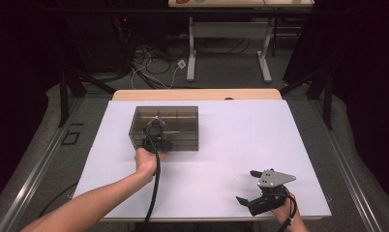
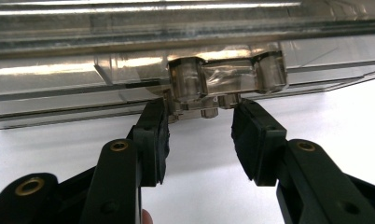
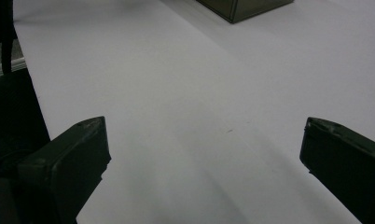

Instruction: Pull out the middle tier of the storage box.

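Observation:
A smoky see-through plastic box [image 1: 180, 121] stands on the white table top [image 1: 241, 145], left of the middle. My left gripper [image 1: 157, 143] is at the box's front wall. In the left gripper view its two black jaws close in from both sides on the lower part of the box's clear latch [image 2: 223, 79], fingertips [image 2: 154, 116] against it; the left gripper [image 2: 198, 114] sits low, close to the table. My right gripper [image 1: 247, 186] rests near the front right corner of the table, jaws wide apart, with nothing between them [image 3: 204, 135]. A corner of the box [image 3: 241, 9] shows far off.
The white sheet [image 3: 176, 93] covers a wooden table whose far edge [image 1: 197, 94] shows behind the box. Beyond it stand a white-legged desk [image 1: 226, 53] and loose cables [image 1: 154, 67] on the floor. Dark curtains flank both sides.

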`<control>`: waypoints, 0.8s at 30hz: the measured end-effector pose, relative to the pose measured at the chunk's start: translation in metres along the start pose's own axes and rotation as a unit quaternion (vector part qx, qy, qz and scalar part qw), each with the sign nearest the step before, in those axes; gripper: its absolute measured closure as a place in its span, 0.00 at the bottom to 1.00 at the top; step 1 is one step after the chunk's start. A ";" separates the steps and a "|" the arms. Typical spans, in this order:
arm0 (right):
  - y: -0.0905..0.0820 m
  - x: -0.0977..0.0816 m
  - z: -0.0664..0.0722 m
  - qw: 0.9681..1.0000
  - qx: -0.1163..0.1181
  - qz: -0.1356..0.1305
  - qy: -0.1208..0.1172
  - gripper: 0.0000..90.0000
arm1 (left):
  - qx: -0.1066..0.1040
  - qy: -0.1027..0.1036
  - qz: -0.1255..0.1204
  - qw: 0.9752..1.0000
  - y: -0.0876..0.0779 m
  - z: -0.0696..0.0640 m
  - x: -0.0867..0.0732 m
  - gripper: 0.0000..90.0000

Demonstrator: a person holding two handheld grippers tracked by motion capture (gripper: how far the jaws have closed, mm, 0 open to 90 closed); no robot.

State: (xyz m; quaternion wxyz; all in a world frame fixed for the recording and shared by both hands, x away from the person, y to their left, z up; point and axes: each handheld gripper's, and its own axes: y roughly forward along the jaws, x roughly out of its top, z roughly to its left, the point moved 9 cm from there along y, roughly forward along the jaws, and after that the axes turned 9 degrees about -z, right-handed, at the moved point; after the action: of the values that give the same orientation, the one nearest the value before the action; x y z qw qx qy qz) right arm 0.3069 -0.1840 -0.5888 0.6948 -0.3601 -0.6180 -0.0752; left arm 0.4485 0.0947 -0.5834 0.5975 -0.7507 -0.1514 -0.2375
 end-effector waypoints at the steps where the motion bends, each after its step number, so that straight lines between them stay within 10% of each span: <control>1: 0.000 0.000 0.000 1.000 -0.001 0.001 0.000 0.01 | 0.000 0.000 0.000 1.000 0.000 0.000 0.000 0.63; 24: 0.000 0.000 0.000 1.000 0.000 0.000 -0.001 0.01 | 0.009 -0.002 0.007 1.000 0.000 0.004 -0.004 0.72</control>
State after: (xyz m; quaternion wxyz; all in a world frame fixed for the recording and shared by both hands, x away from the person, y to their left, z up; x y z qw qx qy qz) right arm 0.3070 -0.1842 -0.5888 0.6939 -0.3604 -0.6189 -0.0752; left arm 0.4454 0.0986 -0.5862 0.6053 -0.7470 -0.1497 -0.2304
